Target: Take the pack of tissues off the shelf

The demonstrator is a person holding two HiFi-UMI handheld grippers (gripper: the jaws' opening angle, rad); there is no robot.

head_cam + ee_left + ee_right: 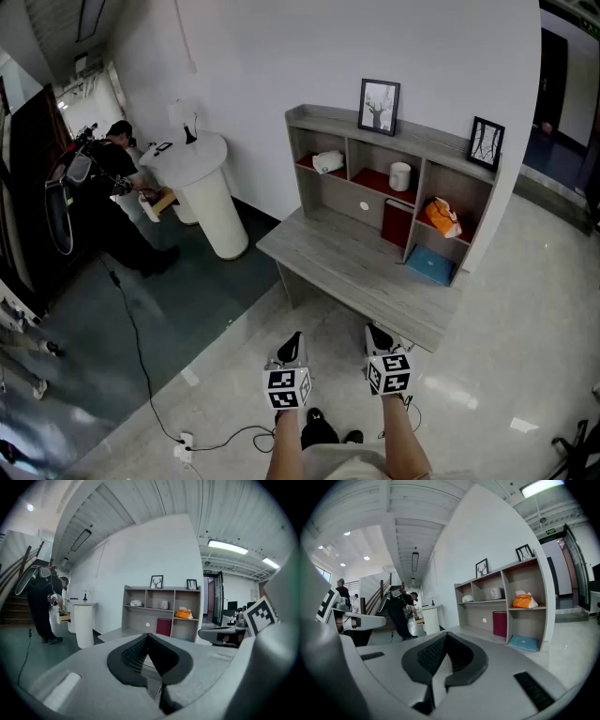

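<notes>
My left gripper [292, 339] and right gripper [377, 332] hang side by side in front of the shelf [420, 178], well short of it. The left fingers [132, 655] are pressed together at the tips with nothing between them, and the right fingers [433, 651] are closed and empty too. Past them lies the grey surface [349, 267] that juts from the shelf's foot. The orange pack of tissues [441, 217] sits in the shelf's upper right compartment, far from both grippers. A flat blue thing [430, 264] lies in the compartment below it, and a dark red panel [397, 223] stands left of that. A white cup-like jar [400, 175] stands in the middle upper compartment and a small white object [328, 162] in the left one. Two framed pictures [379, 106] stand on the shelf's top. Left of the shelf is a white pedestal [211, 202], with a person [112, 173] bent over beside it.
</notes>
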